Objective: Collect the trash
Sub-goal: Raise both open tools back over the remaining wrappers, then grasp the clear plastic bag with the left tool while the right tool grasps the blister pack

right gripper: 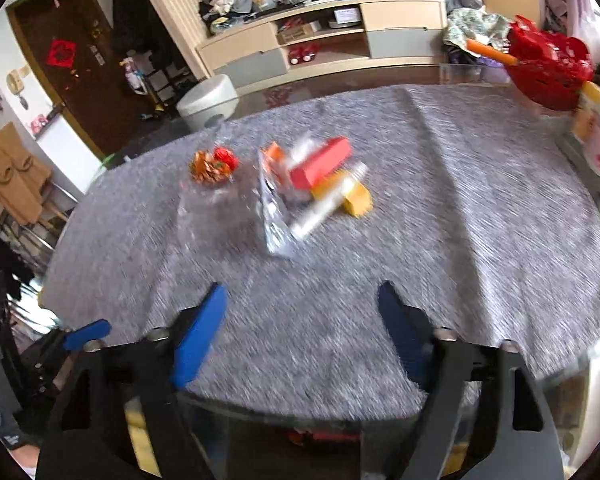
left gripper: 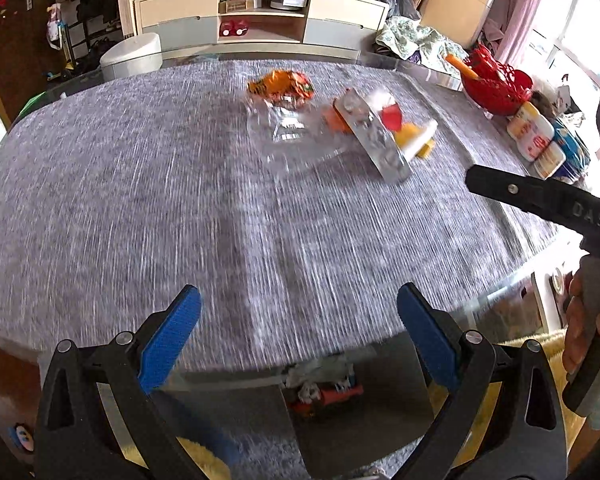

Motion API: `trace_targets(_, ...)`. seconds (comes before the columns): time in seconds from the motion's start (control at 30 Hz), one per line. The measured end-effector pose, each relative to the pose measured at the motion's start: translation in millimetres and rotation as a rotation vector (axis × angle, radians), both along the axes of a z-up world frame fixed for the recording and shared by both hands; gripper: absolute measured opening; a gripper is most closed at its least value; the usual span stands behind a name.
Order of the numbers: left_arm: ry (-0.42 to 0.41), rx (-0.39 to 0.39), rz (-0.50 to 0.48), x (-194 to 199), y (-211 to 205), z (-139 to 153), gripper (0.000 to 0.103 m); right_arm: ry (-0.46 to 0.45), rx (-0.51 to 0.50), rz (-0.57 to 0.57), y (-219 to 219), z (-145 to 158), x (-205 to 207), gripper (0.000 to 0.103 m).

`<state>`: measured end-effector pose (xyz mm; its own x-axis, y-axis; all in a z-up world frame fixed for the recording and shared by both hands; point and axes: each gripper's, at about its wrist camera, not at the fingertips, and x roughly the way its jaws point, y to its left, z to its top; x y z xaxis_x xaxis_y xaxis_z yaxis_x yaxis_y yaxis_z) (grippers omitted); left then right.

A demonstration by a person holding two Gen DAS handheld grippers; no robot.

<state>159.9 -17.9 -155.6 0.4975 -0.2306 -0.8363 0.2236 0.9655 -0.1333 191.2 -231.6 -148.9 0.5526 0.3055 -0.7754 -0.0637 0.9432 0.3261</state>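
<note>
Two grippers, left (left gripper: pixel 298 312) and right (right gripper: pixel 302 308), are held wide apart and empty above the near edge of the grey cloth (left gripper: pixel 140 184). Far across it, the trash is clustered: a silver blister strip (left gripper: pixel 374 136) is laid diagonally, its long axis running from far-left to near-right, beside a crumpled orange wrapper (left gripper: pixel 282 85).

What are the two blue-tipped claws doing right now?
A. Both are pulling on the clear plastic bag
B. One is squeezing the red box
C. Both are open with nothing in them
C: the left gripper and right gripper are spread wide over bare cloth, short of the trash pile.
</note>
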Motion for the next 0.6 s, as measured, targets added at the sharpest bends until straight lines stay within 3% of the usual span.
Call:
trace_targets(0.2,-0.012,-0.011,0.011,35.1,0.7,2.8,0.093,0.0,0.007,0.044,19.9,-3.1,35.6,0.045)
trace_targets(0.37,-0.011,-0.005,0.017,62.9,0.3,1.0,0.091,0.022,-0.01,0.062,30.1,-12.0,60.4,0.042)
trace_targets(0.6,0.003,-0.013,0.016,103.6,1.7,-8.2,0.08,0.079,-0.01,0.082,34.3,-35.5,78.3,0.037)
